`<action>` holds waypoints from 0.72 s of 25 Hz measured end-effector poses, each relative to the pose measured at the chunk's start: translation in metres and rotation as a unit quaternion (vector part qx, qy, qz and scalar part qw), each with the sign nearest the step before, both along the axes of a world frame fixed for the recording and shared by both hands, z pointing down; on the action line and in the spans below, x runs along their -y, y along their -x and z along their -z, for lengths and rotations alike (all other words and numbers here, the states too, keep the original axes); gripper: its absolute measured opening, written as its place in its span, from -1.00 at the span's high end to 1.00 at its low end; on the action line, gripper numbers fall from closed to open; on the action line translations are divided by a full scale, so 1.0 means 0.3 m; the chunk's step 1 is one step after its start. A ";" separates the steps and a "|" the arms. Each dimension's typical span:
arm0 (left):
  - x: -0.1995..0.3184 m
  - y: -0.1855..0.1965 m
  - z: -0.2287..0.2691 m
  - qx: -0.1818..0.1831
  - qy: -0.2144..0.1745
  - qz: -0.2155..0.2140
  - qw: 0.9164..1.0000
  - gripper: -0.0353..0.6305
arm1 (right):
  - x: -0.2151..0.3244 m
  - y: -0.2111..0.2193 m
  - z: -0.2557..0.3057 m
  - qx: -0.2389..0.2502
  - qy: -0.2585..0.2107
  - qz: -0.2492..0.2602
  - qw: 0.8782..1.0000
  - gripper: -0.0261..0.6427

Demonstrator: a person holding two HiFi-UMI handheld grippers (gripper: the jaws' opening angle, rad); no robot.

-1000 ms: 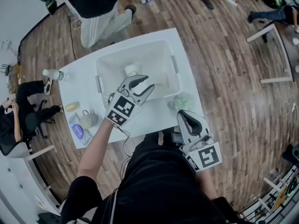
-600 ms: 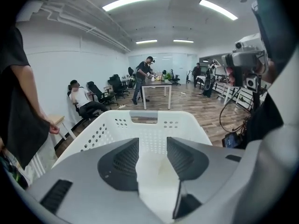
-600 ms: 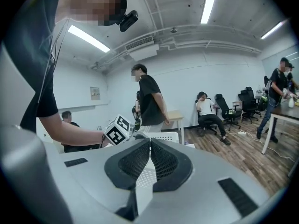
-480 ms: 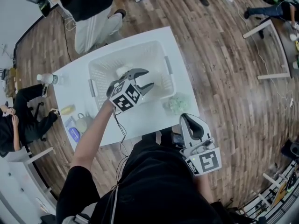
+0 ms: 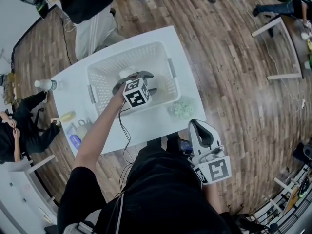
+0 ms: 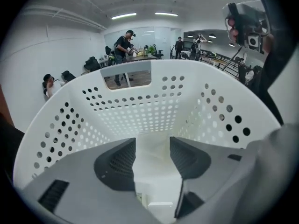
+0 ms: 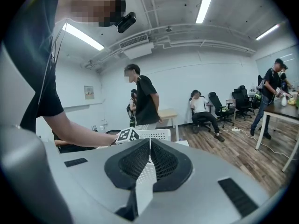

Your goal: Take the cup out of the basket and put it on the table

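The white perforated basket (image 5: pixel 104 73) stands on the white table (image 5: pixel 161 123). A white cup (image 5: pixel 126 73) lies inside it. My left gripper (image 5: pixel 133 79) reaches down into the basket with its jaws opening wide. In the left gripper view the gripper (image 6: pixel 152 146) points at the basket's far wall (image 6: pixel 140 111), and a white shape that looks like the cup (image 6: pixel 152 174) shows low between the pads, untouched. My right gripper (image 5: pixel 203 136) hangs off the table's near edge by my body; in its own view the right gripper (image 7: pixel 150 146) is shut on nothing.
A crumpled green thing (image 5: pixel 183 108) lies on the table right of the basket. At the table's left end are a bottle (image 5: pixel 44 84), a yellow item (image 5: pixel 67 116), a small mug (image 5: pixel 82 129) and a blue packet (image 5: pixel 75 140). A person (image 5: pixel 92 13) stands behind the table.
My left gripper has moved forward and down into the basket, and its jaws have spread wider. The right gripper has stayed where it was.
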State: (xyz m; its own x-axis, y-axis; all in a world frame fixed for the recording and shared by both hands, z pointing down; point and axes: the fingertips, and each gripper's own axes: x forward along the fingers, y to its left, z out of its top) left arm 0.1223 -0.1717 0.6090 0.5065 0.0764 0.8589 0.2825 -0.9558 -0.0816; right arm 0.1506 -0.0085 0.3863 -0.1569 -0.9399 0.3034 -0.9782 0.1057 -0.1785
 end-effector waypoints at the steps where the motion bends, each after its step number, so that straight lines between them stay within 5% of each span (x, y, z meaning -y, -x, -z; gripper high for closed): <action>1: 0.001 -0.003 -0.017 0.004 0.005 -0.001 1.000 0.19 | -0.001 -0.003 -0.004 0.001 0.001 -0.001 1.000 0.84; 8: -0.025 -0.009 -0.127 0.032 0.014 -0.028 0.999 0.20 | -0.012 -0.027 -0.014 0.004 0.010 -0.012 1.000 0.84; 13: -0.036 -0.003 -0.186 0.045 -0.040 -0.069 0.996 0.32 | -0.021 -0.043 -0.029 0.003 0.016 -0.021 1.000 0.84; 18: -0.033 -0.007 -0.190 0.035 -0.045 -0.061 0.996 0.44 | -0.025 -0.051 -0.030 0.003 0.018 -0.025 1.000 0.84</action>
